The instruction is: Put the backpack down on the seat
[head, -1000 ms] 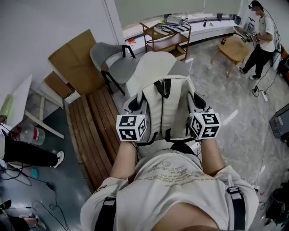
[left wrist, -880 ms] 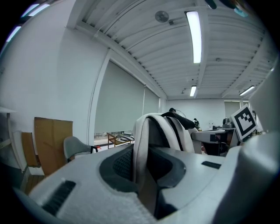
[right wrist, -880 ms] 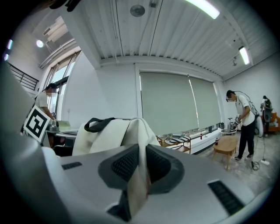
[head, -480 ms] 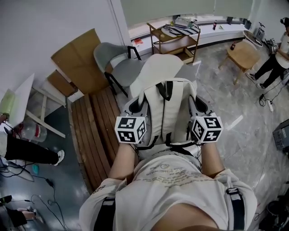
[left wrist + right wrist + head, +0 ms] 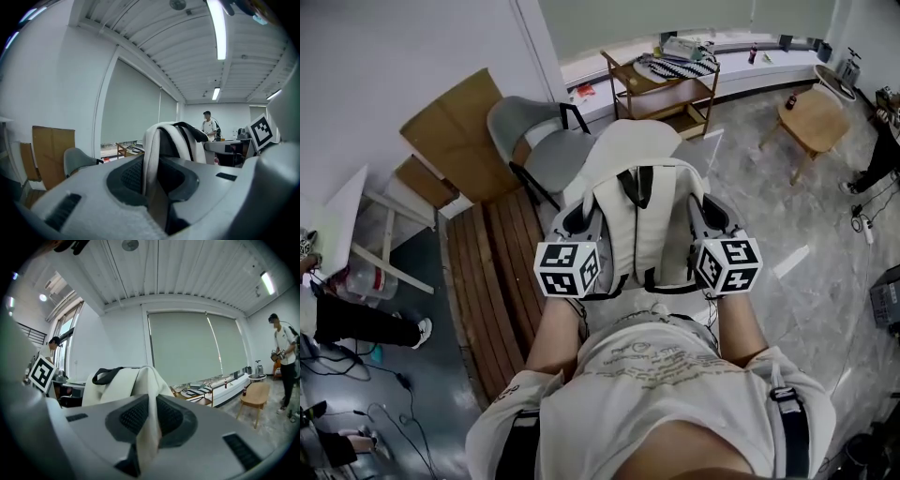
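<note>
- My left fingers (image 5: 84,194) are pinched nearly closed on a strap (image 5: 151,154) of the cream backpack (image 5: 642,220).
- My right fingers (image 5: 211,437) grip the other strap (image 5: 149,427) likewise.
- The backpack hangs upright over a cream chair (image 5: 623,145).

the person who stood far out beyond my right gripper (image 5: 711,220) has walked off to its right; only a dark-clothed edge of them (image 5: 888,141) shows now. my view has swung a touch, so the wooden stool (image 5: 816,117) ahead of that gripper sits further right and lower. under the backpack (image 5: 642,225), on my side of the right gripper, less of the black strap loop (image 5: 675,289) shows.
</note>
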Motion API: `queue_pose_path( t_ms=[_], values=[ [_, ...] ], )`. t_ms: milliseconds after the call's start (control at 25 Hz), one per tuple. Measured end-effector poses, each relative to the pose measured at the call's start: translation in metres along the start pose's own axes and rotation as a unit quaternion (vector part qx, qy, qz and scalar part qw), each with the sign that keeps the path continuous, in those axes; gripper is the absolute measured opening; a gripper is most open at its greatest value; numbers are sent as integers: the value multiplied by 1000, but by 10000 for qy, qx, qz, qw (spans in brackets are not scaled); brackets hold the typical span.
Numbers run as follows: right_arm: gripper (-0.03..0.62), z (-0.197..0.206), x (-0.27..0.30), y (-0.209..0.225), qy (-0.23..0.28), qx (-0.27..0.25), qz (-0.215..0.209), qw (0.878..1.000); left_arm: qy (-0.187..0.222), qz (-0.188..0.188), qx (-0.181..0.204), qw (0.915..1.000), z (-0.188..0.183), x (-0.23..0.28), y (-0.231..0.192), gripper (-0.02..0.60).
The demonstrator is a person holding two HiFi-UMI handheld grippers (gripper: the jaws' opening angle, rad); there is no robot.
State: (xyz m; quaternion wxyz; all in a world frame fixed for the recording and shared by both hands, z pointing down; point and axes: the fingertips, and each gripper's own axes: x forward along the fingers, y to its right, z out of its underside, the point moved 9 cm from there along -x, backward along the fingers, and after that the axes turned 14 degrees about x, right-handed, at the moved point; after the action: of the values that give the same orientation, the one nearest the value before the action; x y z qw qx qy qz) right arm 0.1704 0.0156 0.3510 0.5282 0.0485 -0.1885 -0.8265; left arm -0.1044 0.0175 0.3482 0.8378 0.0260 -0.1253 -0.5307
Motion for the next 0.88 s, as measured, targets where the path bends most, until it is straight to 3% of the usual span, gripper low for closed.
queue_pose_path(
  t_ms=[400, 880],
  values=[
    [60, -30, 48, 56, -228, -78, -272, 9993, -203, -205, -181, 9994, -10, 63, 8, 63],
    [60, -29, 79, 85, -535, -9, -334, 9980, -440, -249, -424, 9978, 1, 94, 7, 63]
  ],
)
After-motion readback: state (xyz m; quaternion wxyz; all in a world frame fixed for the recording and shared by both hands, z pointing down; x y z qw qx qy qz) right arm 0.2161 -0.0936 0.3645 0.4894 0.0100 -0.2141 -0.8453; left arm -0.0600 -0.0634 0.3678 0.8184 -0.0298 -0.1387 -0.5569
